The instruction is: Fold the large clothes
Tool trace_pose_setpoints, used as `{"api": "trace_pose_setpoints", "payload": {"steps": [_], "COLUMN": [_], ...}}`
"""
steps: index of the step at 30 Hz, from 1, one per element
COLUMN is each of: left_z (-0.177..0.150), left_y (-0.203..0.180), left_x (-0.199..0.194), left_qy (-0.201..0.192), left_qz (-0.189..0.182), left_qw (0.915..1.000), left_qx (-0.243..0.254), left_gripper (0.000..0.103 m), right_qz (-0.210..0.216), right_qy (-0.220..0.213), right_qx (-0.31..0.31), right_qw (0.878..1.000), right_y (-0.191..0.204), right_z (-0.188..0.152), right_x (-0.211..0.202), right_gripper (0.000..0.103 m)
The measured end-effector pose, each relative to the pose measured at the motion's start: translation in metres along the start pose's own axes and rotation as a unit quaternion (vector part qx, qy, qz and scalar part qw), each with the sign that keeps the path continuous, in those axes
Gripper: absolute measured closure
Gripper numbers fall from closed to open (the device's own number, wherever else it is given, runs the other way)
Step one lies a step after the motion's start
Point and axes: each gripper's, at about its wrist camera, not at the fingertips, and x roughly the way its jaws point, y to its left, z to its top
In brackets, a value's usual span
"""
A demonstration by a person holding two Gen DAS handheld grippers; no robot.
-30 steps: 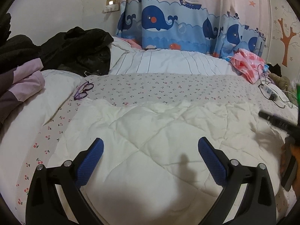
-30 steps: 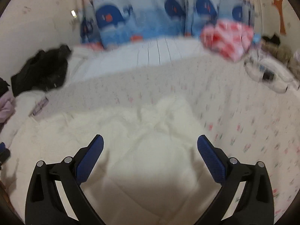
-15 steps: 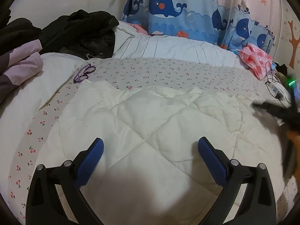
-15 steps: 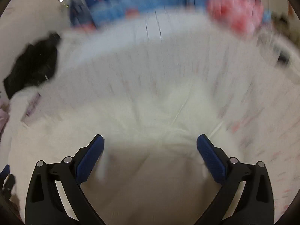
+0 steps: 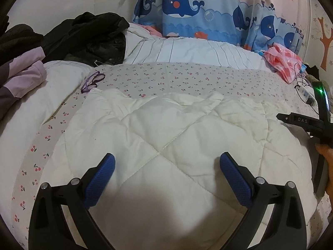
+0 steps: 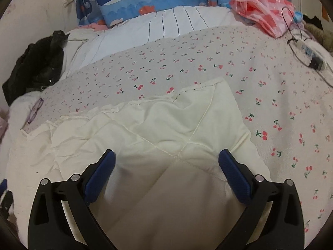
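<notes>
A cream quilted garment (image 5: 166, 137) lies spread on the cherry-print bedsheet (image 5: 187, 77). My left gripper (image 5: 166, 166) is open and empty, hovering over the garment's middle. My right gripper (image 6: 166, 162) is open and empty over the garment's right part (image 6: 177, 125), near its far right corner (image 6: 218, 85). The right gripper's body shows at the right edge of the left wrist view (image 5: 308, 125).
Black clothes (image 5: 89, 35) and a lilac garment (image 5: 22, 70) lie at the back left. Purple glasses (image 5: 92, 81) rest near the garment's far left corner. A pink plastic bag (image 6: 266, 10) and a power strip with cables (image 6: 310, 54) lie at the back right. Whale curtain (image 5: 197, 10) behind.
Both grippers have moved forward and lower over the garment. The right wrist view was blurred by motion and is now sharp. Both jaws stayed open.
</notes>
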Motion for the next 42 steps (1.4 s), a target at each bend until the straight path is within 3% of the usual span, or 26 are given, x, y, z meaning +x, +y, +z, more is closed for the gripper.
{"api": "trace_pose_setpoints", "payload": {"steps": [5,8,10,13,15,16,20,22,24,26,27,29,31,34,36,37,39,42], "left_z": [0.0,-0.002,-0.002,-0.001,-0.002,-0.002,-0.006,-0.005,-0.005,-0.006,-0.007,-0.006,-0.008,-0.014,-0.019,-0.022,-0.026,-0.034], "left_y": [0.0,0.003,0.009,0.027,0.039,0.042,0.04,0.042,0.049,0.058,0.062,0.063,0.061,0.061,0.067,0.071,0.086,0.113], "left_x": [0.0,-0.001,-0.002,-0.002,0.002,0.004,0.009,0.006,0.002,0.0,0.001,0.004,0.001,-0.004,-0.013,-0.019,-0.032,-0.056], "left_qy": [0.002,0.003,0.006,0.01,0.018,0.018,0.039,0.042,0.043,0.044,0.047,0.051,0.045,0.027,0.021,0.021,0.022,0.024], "left_qz": [-0.002,-0.009,-0.014,-0.023,-0.038,-0.049,-0.04,-0.045,-0.057,-0.067,-0.074,-0.081,-0.077,-0.084,-0.098,-0.104,-0.116,-0.118], "left_qw": [1.0,0.9999,0.9998,0.9985,0.9967,0.9958,0.9963,0.9959,0.994,0.9919,0.9904,0.9894,0.9907,0.992,0.9902,0.9887,0.9837,0.9738], "left_qx": [0.001,-0.001,-0.01,-0.048,-0.07,-0.075,-0.064,-0.066,-0.083,-0.098,-0.107,-0.11,-0.103,-0.091,-0.097,-0.105,-0.135,-0.193], "left_gripper": [0.006,0.006,0.006,0.006,0.006,0.006,0.006,0.006,0.006,0.006,0.006,0.006,0.006,0.006,0.006,0.006,0.006,0.006], "right_qz": [-0.022,0.025,0.073,0.103,0.07,0.079,0.129,0.141,0.125,0.071,0.054,0.074,0.116,0.194,0.235,0.242,0.226,0.287], "right_qy": [-0.016,-0.075,-0.078,-0.026,0.068,0.097,0.12,0.095,0.057,0.059,0.093,0.087,0.071,0.026,0.042,0.062,0.073,0.087], "right_qx": [-0.017,-0.047,-0.098,-0.183,-0.229,-0.222,-0.154,-0.116,-0.089,-0.079,-0.091,-0.087,-0.024,0.113,0.181,0.207,0.227,0.27], "right_qw": [0.999,0.996,0.989,0.977,0.968,0.967,0.972,0.979,0.987,0.993,0.99,0.99,0.99,0.974,0.954,0.946,0.944,0.915], "right_y": [0.009,0.043,0.085,0.142,0.163,0.163,0.134,0.108,0.069,0.025,0.001,-0.032,-0.064,-0.121,-0.143,-0.156,-0.165,-0.168], "right_z": [0.009,0.027,0.038,0.034,0.014,0.009,0.032,0.035,0.03,0.01,-0.008,-0.029,-0.042,-0.069,-0.092,-0.104,-0.122,-0.143], "right_x": [-0.012,-0.036,-0.038,-0.007,0.048,0.068,0.05,0.019,-0.02,-0.041,-0.039,-0.062,-0.098,-0.148,-0.155,-0.155,-0.157,-0.153], "right_gripper": [0.006,0.006,0.006,0.006,0.006,0.006,0.007,0.007,0.007,0.007,0.007,0.007,0.007,0.007,0.007,0.007,0.007,0.007]}}
